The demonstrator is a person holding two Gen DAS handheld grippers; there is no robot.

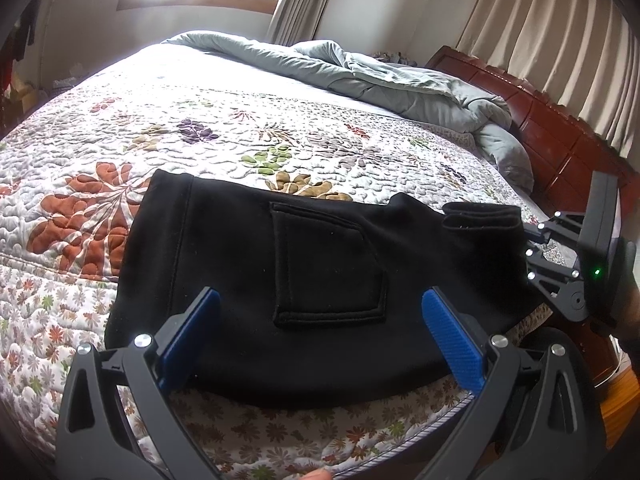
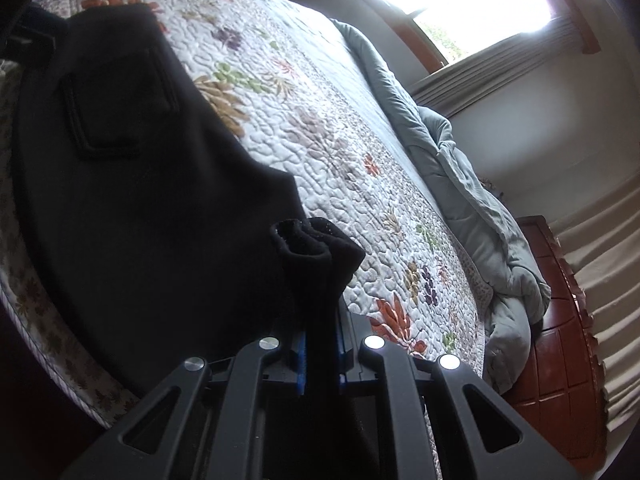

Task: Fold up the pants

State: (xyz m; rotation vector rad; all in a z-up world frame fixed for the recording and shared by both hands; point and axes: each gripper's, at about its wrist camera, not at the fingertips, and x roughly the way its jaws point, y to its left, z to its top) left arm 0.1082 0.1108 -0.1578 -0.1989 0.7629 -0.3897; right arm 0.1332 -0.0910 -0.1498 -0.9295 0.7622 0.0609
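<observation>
I am looking across a bed [image 1: 248,92] that is filling most of both views, its quilted floral bedspread [image 1: 224,136] running from the lower left up toward the window at the top of the frame. A grey-green duvet [image 1: 400,80] is lying bunched along the upper right of the left wrist view, against the reddish wooden headboard [image 1: 560,148], with pale curtains [image 1: 560,32] hanging behind it.

The black pants [image 1: 248,264] are lying folded on the bedspread near the bed's lower edge, taking up the centre of the left wrist view, a patch pocket [image 1: 328,264] facing up in the middle of the cloth. At their right end a bunched fold of cloth is lifting off the bed.

I am holding the right gripper [image 2: 321,354] at the bottom centre of its own view, its jaws clamped together on that bunched black fold, which is sticking up between the blue pads. It is also showing at the right edge of the left wrist view.

The left gripper [image 1: 320,332] is sitting over the near edge of the pants at the bottom of the frame, its jaws standing wide apart with blue pads [image 1: 452,344] either side of the cloth, gripping nothing.
</observation>
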